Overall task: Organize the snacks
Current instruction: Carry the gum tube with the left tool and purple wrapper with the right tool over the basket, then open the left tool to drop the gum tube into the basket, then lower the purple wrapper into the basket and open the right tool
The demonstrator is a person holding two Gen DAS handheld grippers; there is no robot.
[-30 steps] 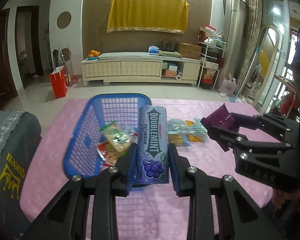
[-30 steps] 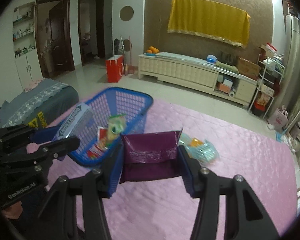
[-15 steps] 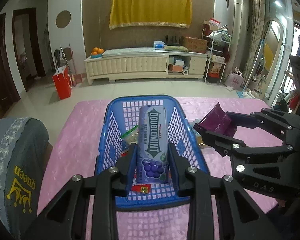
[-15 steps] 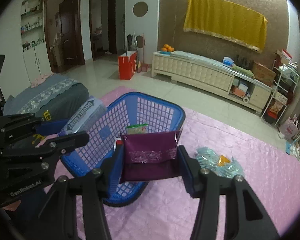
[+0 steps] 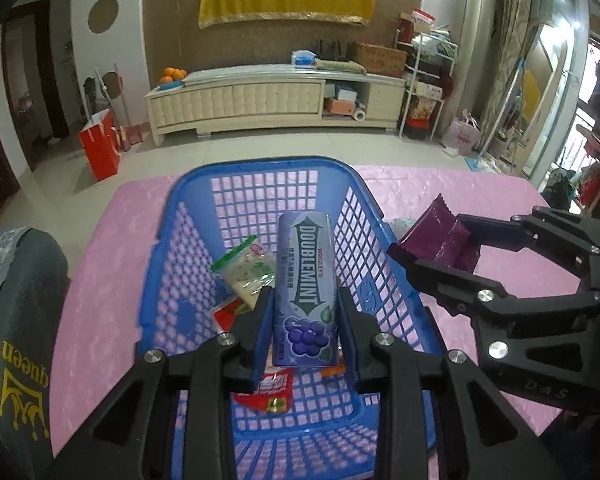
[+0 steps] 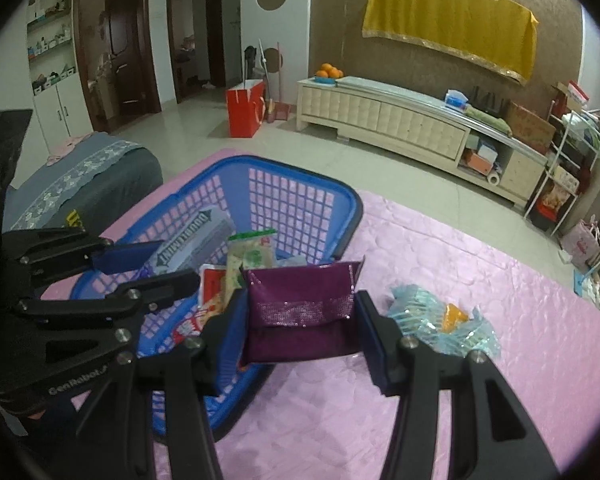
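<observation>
I see the left gripper [image 5: 305, 320] fingers clamped narrow on the Doublemint gum pack [image 5: 305, 276], over the blue basket [image 5: 188, 276] on the pink bench [image 5: 100, 280]. Right gripper [image 6: 300, 320] fingers grip a purple packet [image 6: 300, 308] at the basket's right rim. Teal wrappers [image 6: 440, 320] lie further right.

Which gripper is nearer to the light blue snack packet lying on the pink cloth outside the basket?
Right. The right gripper, shut on a purple packet, is just beside the light blue packet. The left gripper, holding the Doublemint pack, is over the blue basket, farther off.
</observation>
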